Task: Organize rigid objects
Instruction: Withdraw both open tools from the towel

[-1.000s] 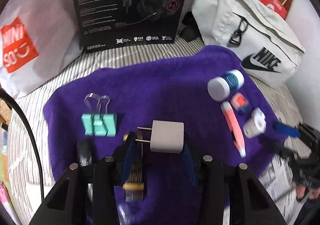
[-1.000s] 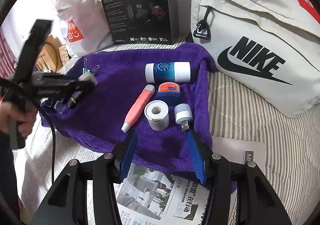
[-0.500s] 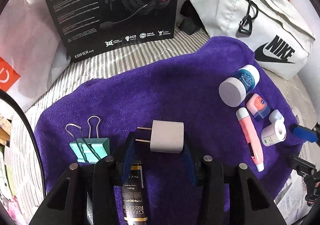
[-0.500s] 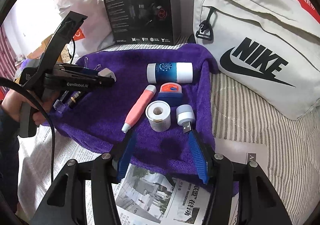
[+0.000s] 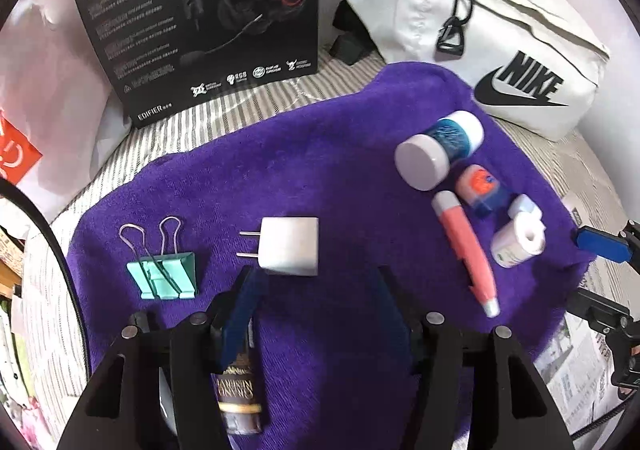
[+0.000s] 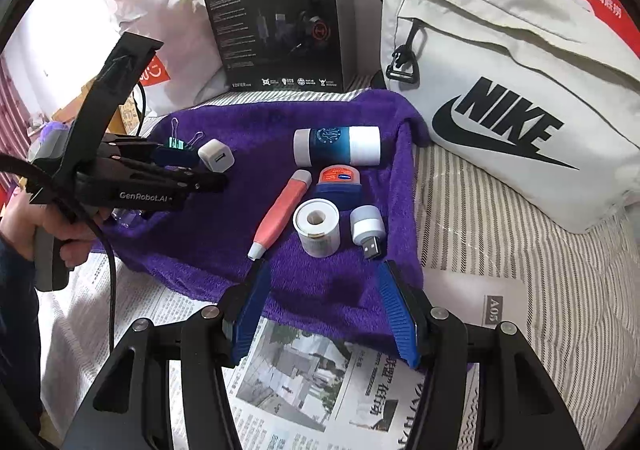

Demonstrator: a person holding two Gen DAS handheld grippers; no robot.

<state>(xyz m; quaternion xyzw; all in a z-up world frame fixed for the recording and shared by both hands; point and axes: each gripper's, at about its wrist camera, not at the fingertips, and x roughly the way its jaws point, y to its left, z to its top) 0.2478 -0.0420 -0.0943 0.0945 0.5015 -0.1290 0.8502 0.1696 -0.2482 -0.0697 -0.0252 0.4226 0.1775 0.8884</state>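
A purple towel (image 5: 320,178) spreads over the striped bed (image 6: 520,250), with a black headset box (image 5: 200,18) and a white Nike bag (image 6: 500,110) standing behind it. On the right part of the towel a sorted cluster lies close together: a blue-and-white jar (image 6: 338,146) on its side, a pink pen-like tube (image 6: 280,214), a small orange-lidded tub (image 6: 340,182), a white tape roll (image 6: 318,226) and a USB plug-in light (image 6: 366,228). The left hand-held gripper (image 5: 316,290) has just been opening its jaws, and the white wall charger (image 5: 290,246) now lies free on the towel just ahead of the parted fingers, beside the teal binder clips (image 5: 164,274); a brown labelled bottle (image 5: 238,398) lies under the left finger. This looks like a release step just completed. The right hand-held gripper (image 6: 324,306) hovers empty, jaws apart, over the towel's near edge. Next, the left hand-held gripper probably needs to back away cleanly and line up on another loose item, likely the bottle.
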